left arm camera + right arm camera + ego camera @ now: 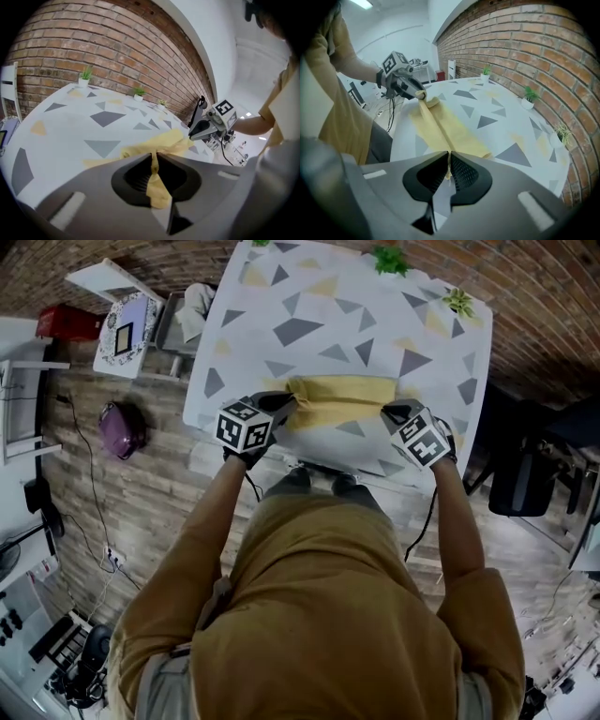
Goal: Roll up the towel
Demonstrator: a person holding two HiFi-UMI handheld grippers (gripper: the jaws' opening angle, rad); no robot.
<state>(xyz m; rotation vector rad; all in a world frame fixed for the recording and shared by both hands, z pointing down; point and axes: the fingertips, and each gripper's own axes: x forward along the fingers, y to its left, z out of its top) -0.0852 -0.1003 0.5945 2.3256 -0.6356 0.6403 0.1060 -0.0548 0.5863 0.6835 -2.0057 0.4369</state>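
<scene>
A yellow towel (pixel 342 401) lies folded near the front edge of the table (pixel 309 296), which wears a white cloth with grey and yellow triangles. My left gripper (pixel 284 407) is shut on the towel's near left corner, and the cloth (pixel 157 183) hangs pinched between its jaws. My right gripper (pixel 395 412) is shut on the near right corner, where a thin edge of towel (pixel 440 126) runs into its closed jaws. The near edge is lifted off the table between both grippers. In each gripper view the other gripper also shows holding the towel: the right gripper (pixel 197 132) and the left gripper (pixel 419 95).
Small potted plants (pixel 389 259) (pixel 459 301) stand along the table's far edge by the brick wall. A white chair (pixel 127 324) and a purple bag (pixel 122 427) are on the floor to the left. A dark chair (pixel 525 474) stands to the right.
</scene>
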